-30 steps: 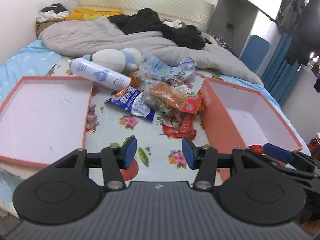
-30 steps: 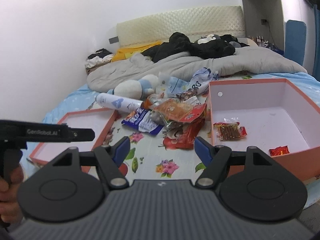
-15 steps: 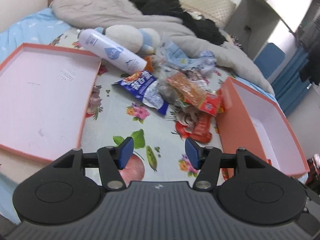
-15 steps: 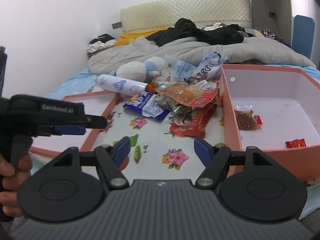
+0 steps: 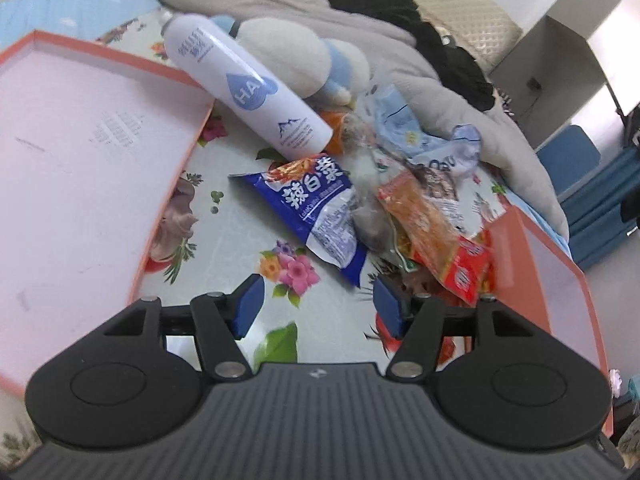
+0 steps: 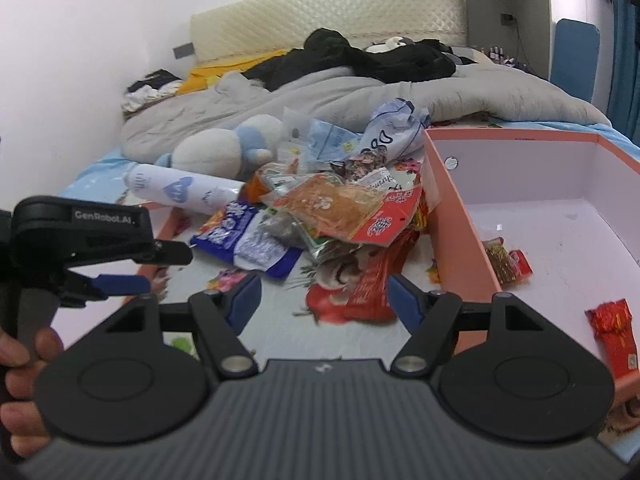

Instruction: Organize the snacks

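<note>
the blue snack packet (image 5: 320, 210) lay lengthwise pointing toward the empty, still-widening left gripper (image 5: 316, 306); right gripper (image 6: 322, 300) gaped empty.

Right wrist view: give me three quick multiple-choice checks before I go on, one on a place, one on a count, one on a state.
1. Where does the white spray bottle lie?
A. inside the deep box
B. on the bed sheet, in front of the plush toy
C. between the right gripper's fingers

2. How many snack packets lie inside the deep orange box?
A. none
B. two
C. five

3. How is the right gripper?
A. open, holding nothing
B. shut on the blue packet
C. shut on the bottle

Answers: 1 B, it lies on its side beside the snack pile. 2 B, a brown-and-red packet and a red packet. 3 A, only bed sheet and the pile's edge show between its pads.
</note>
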Demonstrator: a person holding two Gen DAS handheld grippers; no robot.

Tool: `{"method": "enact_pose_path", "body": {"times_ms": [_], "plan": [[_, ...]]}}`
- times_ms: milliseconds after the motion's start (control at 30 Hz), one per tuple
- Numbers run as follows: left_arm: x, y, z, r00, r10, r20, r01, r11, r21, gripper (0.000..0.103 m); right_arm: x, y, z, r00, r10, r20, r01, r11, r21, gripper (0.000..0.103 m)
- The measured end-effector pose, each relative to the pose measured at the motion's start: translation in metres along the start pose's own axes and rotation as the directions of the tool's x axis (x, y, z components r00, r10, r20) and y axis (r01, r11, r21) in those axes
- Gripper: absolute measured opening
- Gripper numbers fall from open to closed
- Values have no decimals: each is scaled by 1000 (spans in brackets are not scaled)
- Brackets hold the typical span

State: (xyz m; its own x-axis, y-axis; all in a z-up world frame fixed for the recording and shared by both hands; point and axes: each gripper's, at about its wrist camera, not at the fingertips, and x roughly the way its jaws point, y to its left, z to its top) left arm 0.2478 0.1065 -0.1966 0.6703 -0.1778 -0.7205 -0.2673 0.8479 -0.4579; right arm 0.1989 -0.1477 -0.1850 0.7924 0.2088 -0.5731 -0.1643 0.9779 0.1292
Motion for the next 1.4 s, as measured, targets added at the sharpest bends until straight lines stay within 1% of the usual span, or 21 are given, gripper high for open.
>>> {"method": "enact_pose_path", "body": {"times_ms": [67, 133, 233, 300, 367, 467, 633, 733, 800, 867, 900, 933, 1033, 1100, 1167, 1200, 1267, 1333, 1400], "plan": [[15, 4, 5, 1000, -8, -16, 8, 1000, -23, 66, 14, -1, 2, 1000, -14, -20, 15, 1000, 6, 71], [29, 5, 9, 1000, -1, -25, 0, 1000, -28, 66, 28, -3, 4, 999, -30, -38, 31, 999, 19, 69], [46, 8, 15, 999, 1, -36, -3, 999, -41, 66, 48, 0, 5, 994, -80, -75, 80, 997, -12, 68], [56, 10, 20, 999, -2, -37, 0, 998, -57, 66, 58, 0, 7, 992, -85, -91, 85, 996, -8, 67], [67, 11, 24, 999, 0, -34, -2, 998, -70, 65, 69, 2, 7, 990, -105, -94, 104, 994, -15, 66], [82, 11, 29, 999, -5, -50, 1, 997, -79, 64, 85, 2, 5, 984, -140, -108, 138, 990, -24, 66], [104, 5, 33, 997, -28, -73, 23, 997, -72, 64, 104, 1, 2, 973, -212, -94, 206, 976, -75, 66], [111, 0, 34, 998, -14, -62, 11, 999, -48, 64, 116, -2, 1, 965, -244, -94, 235, 967, -101, 66], [115, -3, 35, 999, -6, -54, 4, 999, -40, 64, 123, -5, -1, 964, -246, -105, 235, 966, -104, 62], [118, -3, 35, 999, 3, -41, -5, 999, -34, 63, 130, -8, -4, 962, -243, -125, 232, 968, -101, 61], [119, -3, 36, 999, 7, -34, -8, 999, -36, 62, 133, -9, -5, 961, -242, -132, 230, 968, -100, 58], [120, -3, 36, 1000, 7, -27, -8, 999, -42, 62, 136, -10, -6, 961, -241, -139, 229, 968, -99, 53], [122, -3, 36, 1000, 21, -3, -21, 998, -54, 57, 139, -11, -7, 962, -239, -135, 228, 969, -91, 48], [123, -3, 36, 999, 37, 13, -36, 997, -61, 53, 141, -11, -5, 961, -240, -134, 229, 969, -94, 41], [125, -4, 38, 998, 61, 23, -60, 996, -61, 41, 142, -11, -4, 962, -235, -136, 223, 970, -97, 39], [126, -3, 38, 998, 66, 24, -64, 996, -60, 40, 141, -11, -4, 963, -234, -137, 222, 970, -98, 38], [126, -1, 38, 998, 53, 23, -51, 995, -81, 33, 138, -12, -3, 964, -224, -144, 213, 973, -87, 36], [124, 2, 38, 999, 36, 23, -33, 993, -115, 28, 133, -14, -3, 967, -209, -149, 199, 977, -76, 35], [119, -1, 35, 999, 34, 31, -31, 994, -103, 25, 128, -15, -3, 968, -193, -158, 186, 981, -59, 34]]}}
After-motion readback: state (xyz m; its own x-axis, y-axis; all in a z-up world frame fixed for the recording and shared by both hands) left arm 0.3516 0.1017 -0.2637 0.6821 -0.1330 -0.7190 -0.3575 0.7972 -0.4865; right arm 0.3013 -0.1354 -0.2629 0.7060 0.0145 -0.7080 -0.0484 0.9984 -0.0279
